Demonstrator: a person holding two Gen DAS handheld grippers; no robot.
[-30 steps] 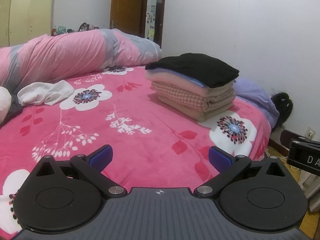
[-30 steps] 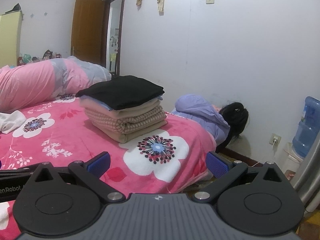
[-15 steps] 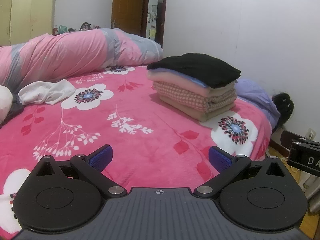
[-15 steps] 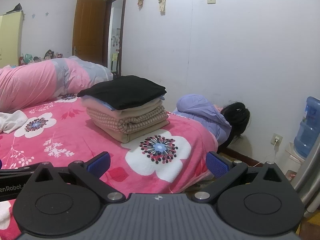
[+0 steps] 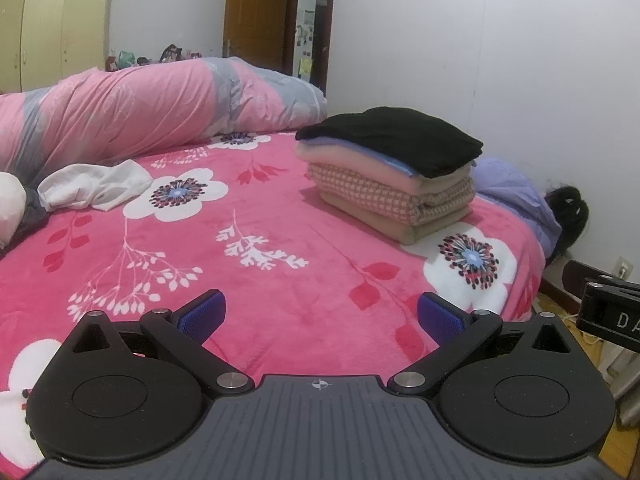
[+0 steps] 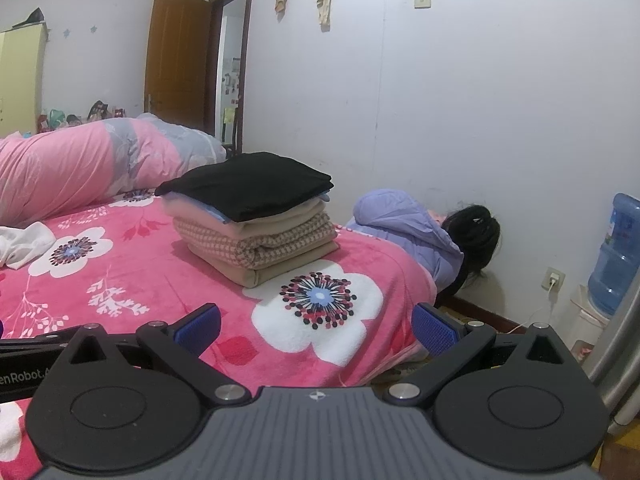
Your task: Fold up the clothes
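While you hold both over the pink floral bed [image 5: 280,216], your left hand-held gripper [image 5: 318,314] and right hand-held gripper [image 6: 316,326] gape wide, gripping nothing. Ahead, a stack of folded clothes [image 5: 394,176] rests near the bed's far edge; a crumpled white garment [image 5: 94,188] lies well apart.

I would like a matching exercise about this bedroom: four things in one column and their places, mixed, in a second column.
Things:
1. black garment
2. white cloth
3. water bottle
4. rolled quilt

Places:
A. crumpled on the bed, on its left part
B. on the floor by the wall, at the far right
C. on top of the folded pile
D. along the far side of the bed

Pairs: 1-C, 2-A, 3-B, 4-D
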